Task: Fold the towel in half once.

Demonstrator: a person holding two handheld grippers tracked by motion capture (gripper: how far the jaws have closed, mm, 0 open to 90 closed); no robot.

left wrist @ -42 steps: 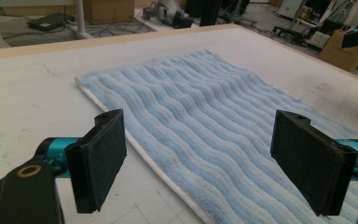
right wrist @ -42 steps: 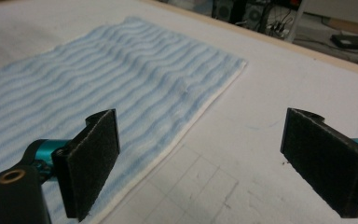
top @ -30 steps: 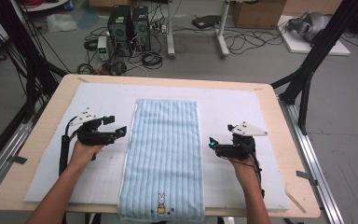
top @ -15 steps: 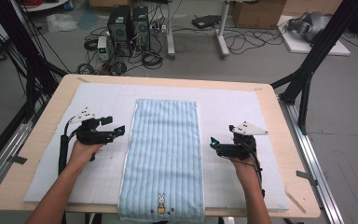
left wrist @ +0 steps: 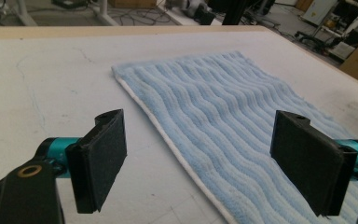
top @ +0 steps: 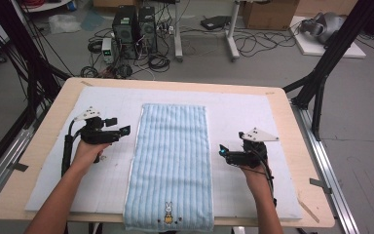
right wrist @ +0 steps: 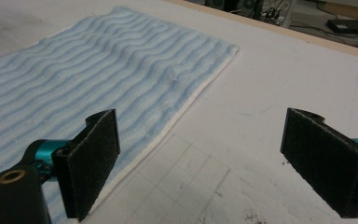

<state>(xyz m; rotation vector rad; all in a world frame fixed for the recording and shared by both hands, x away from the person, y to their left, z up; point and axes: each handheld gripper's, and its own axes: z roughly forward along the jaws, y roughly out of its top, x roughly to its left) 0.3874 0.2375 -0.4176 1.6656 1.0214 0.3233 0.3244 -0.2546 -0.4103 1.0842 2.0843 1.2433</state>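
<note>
High view: towel [top: 170,161] lies flat and unfolded on the tabletop [top: 282,97]; both grippers' jaws wide, nothing grasped yet.

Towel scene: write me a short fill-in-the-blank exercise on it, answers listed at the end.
1. The blue striped towel lies ____ on the white mat.
2. Both the left gripper and the right gripper have their jaws ____.
3. The small rabbit figure sits at the towel's ____ end.
4. Neither gripper ____ the towel.

Missing words: flat; open; near; holds
</note>
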